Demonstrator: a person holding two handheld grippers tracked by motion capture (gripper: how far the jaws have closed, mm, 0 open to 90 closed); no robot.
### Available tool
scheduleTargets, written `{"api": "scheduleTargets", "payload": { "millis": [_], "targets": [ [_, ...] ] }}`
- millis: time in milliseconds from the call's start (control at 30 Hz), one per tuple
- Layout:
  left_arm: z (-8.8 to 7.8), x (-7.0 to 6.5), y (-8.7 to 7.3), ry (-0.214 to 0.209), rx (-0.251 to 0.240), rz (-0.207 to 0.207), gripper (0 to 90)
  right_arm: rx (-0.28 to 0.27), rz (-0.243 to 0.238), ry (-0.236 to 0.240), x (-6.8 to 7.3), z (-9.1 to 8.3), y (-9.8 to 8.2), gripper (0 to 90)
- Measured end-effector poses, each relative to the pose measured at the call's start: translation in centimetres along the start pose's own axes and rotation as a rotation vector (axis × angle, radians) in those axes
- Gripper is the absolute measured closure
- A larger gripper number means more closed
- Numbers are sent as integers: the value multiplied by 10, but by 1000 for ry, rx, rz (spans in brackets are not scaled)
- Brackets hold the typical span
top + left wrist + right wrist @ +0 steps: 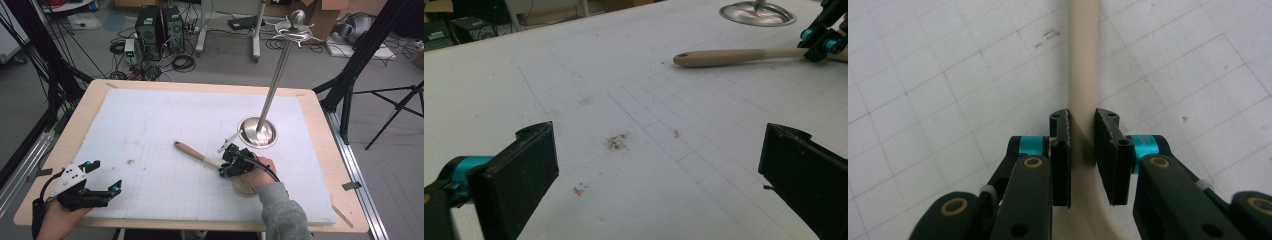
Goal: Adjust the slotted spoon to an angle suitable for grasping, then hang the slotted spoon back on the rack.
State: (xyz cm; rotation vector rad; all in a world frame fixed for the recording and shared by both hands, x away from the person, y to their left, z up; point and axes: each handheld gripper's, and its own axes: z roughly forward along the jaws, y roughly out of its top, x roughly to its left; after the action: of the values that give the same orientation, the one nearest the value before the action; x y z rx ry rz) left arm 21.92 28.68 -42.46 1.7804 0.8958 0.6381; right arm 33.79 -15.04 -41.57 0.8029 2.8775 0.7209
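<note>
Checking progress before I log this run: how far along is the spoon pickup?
Done: the right gripper has reached the wooden spoon and its jaws are clamped on the handle near the bowl. In hand: the grip itself; the spoon lies flat on the white mat, not yet lifted. Left: lifting and moving it, perhaps to the steel stand. The left gripper waits open.

Wooden spoon [198, 154]: bowl end mostly hidden under the right gripper [231, 161] and hand in the high view. Right gripper view cuts the handle [1083, 65] off at the top edge (bowl cut at the bottom). Left gripper view crops the metal stand's base [757, 12] at the top.
</note>
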Motion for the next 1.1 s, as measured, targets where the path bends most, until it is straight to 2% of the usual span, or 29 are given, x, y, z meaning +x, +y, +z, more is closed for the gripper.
{"api": "scheduleTargets", "payload": {
  "millis": [167,267,633,733,1100],
  "targets": [
    [-3,0,-5,2,11,-2,28,-7,4,27,-4,0,-1,778],
    [-5,2,-5,18,8,-9,28,-9,14,38,-5,-1,-1,777],
    [-9,6,-4,29,3,-13,28,-9,14,45,-6,-1,-1,777],
    [-10,4,-4,28,0,-10,28,-14,4,28,-6,-2,-1,777],
    [-10,3,-1,15,-12,-6,28,-42,3,37,-6,-5,-1,777]
  ]
}}
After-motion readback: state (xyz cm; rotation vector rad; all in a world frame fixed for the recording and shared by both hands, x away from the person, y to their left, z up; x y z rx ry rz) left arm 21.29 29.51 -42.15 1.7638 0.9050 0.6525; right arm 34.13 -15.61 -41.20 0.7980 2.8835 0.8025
